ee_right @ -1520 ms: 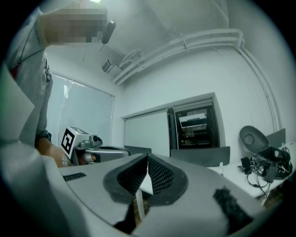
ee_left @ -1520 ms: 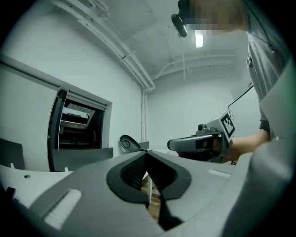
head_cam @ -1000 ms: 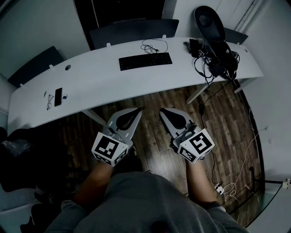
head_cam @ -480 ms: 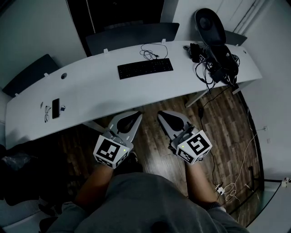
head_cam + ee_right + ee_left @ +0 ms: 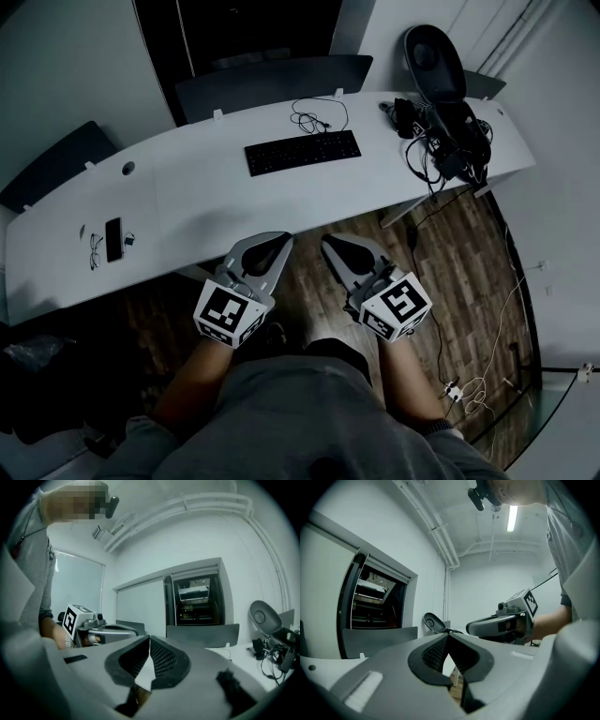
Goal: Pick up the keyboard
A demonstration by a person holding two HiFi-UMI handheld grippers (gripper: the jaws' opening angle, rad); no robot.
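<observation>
The left gripper (image 5: 279, 244) and the right gripper (image 5: 332, 244) both have their jaws pressed together on nothing, side by side at the near edge of the white surface (image 5: 187, 192), well apart from the black keyboard (image 5: 302, 152) lying on it.

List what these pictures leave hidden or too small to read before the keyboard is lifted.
- Keyboard: missing from both gripper views, whose own bodies fill the lower frame; key legends too small in the head view.
- Bits beside the phone: head view, too small to identify.
- Cable tangle: head view, dark, items inseparable.
</observation>
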